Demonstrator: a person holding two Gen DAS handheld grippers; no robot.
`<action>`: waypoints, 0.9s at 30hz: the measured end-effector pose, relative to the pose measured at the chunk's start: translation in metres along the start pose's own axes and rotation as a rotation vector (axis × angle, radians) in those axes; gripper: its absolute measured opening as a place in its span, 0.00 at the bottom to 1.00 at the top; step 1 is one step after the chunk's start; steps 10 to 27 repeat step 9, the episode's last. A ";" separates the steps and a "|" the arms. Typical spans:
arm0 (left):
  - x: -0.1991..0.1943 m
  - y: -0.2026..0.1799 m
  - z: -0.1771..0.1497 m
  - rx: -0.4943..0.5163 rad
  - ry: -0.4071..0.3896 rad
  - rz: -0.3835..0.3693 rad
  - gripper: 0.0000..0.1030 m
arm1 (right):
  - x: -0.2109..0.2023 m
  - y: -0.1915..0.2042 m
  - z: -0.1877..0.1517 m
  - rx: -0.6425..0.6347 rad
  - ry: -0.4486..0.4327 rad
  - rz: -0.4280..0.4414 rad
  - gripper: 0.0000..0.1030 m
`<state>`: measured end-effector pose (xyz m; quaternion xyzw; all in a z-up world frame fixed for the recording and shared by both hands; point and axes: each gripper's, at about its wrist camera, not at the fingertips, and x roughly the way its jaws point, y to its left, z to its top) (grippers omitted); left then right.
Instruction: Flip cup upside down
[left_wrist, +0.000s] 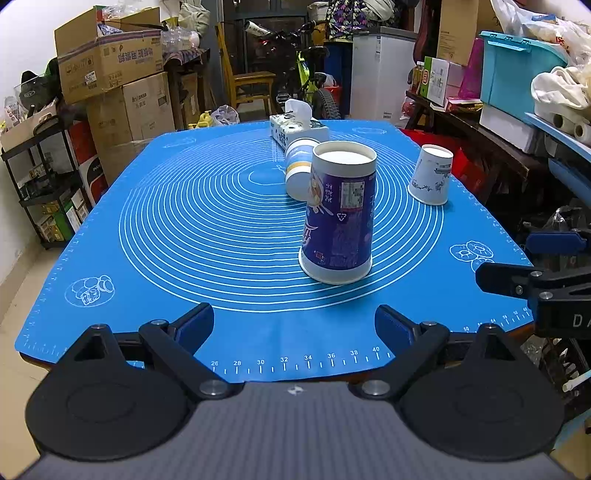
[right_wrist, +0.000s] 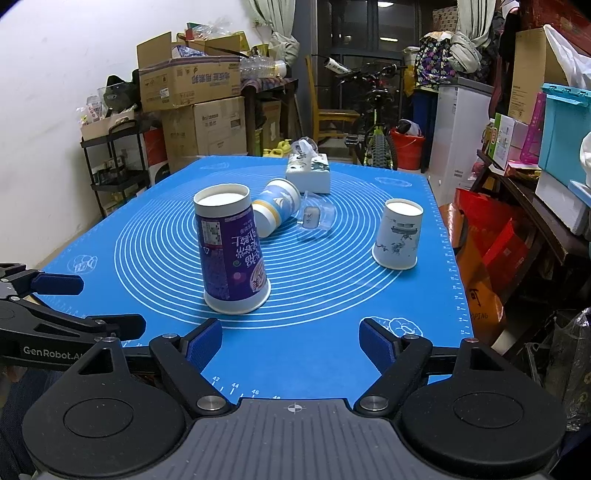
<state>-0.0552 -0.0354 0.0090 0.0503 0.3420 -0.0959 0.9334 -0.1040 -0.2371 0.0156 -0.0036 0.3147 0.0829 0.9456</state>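
Currently both grippers hover released over the near edge of the blue mat (left_wrist: 166, 240), grasping nothing: left gripper (left_wrist: 294, 325) with jaws spread, right gripper (right_wrist: 290, 341) likewise. The purple cup (left_wrist: 338, 218) stands mouth-down near the mat's centre, base up, so it looks already inverted; the white cup with blue print (left_wrist: 430, 175) stands the same way toward the right edge. The blue-and-white cup (left_wrist: 299, 166) lies on its side just behind the purple one, toward the far edge, so it is probably the one left to flip. Judgement: approach from the side, close the pads across the body mid-height, not near the thin rim, lift clear of the purple cup, rotate mouth-down, set flat before releasing; squeeze lightly, paper walls dent. A tissue box (left_wrist: 295, 127) sits near the far edge, and a clear plastic wrapper (right_wrist: 314, 218) lies beside the fallen cup. Legible: "GenRobot.AI" on the left gripper's body in the right wrist view; ruler numerals 26–40 along the near edge. Cup lettering unreadable.
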 end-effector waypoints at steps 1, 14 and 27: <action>0.000 0.000 0.000 0.000 0.001 -0.001 0.91 | 0.000 0.000 0.001 0.001 0.000 0.000 0.82; 0.000 -0.004 0.000 0.011 -0.003 -0.008 0.91 | 0.000 0.000 0.001 0.001 0.000 -0.001 0.82; 0.000 -0.004 0.000 0.011 -0.003 -0.008 0.91 | 0.000 0.000 0.001 0.001 0.000 -0.001 0.82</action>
